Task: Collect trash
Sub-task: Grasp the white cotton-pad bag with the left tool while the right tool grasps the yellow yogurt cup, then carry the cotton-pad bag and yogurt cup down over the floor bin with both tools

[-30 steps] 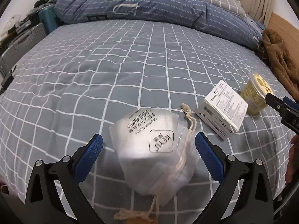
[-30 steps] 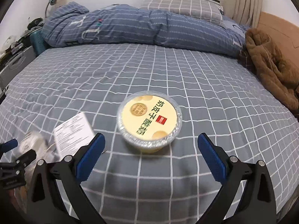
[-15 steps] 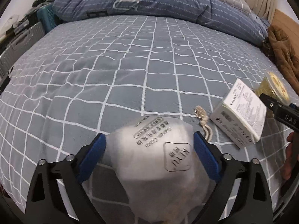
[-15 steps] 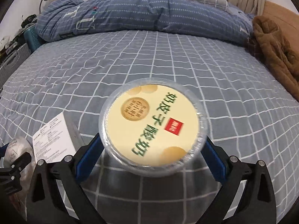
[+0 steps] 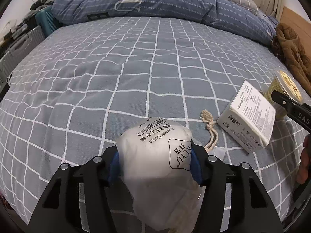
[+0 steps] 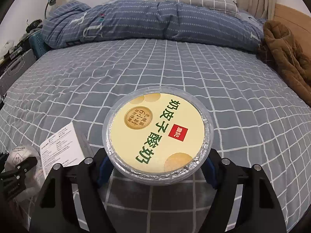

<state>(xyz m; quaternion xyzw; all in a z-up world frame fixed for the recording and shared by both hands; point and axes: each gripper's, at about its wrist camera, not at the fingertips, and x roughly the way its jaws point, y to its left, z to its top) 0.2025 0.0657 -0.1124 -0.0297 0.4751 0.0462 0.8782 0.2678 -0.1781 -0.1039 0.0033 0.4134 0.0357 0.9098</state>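
Observation:
A white drawstring bag of cotton pads (image 5: 153, 155) lies on the grey checked bed. My left gripper (image 5: 154, 162) has its jaws closing on it, and the blue pads (image 5: 114, 163) squeeze its sides so that it bulges. A round yogurt cup (image 6: 157, 134) with a cream lid sits between the closing jaws of my right gripper (image 6: 157, 168), whose pads (image 6: 104, 167) touch its wall. A white printed box (image 5: 250, 116) lies between the two items, also seen as the box (image 6: 60, 151) in the right wrist view.
The bag's cord (image 5: 210, 124) trails toward the box. A rolled blue duvet (image 6: 155, 19) lies across the far side of the bed, with a brown coat (image 6: 283, 52) at the right edge. Suitcases (image 5: 19, 44) stand beyond the left edge. A hand (image 5: 305, 161) shows at the right.
Both grippers moved in over their items and narrowed. The left jaws went from wide around the bag to squeezing it; the right jaws came from short of the cup to its sides.

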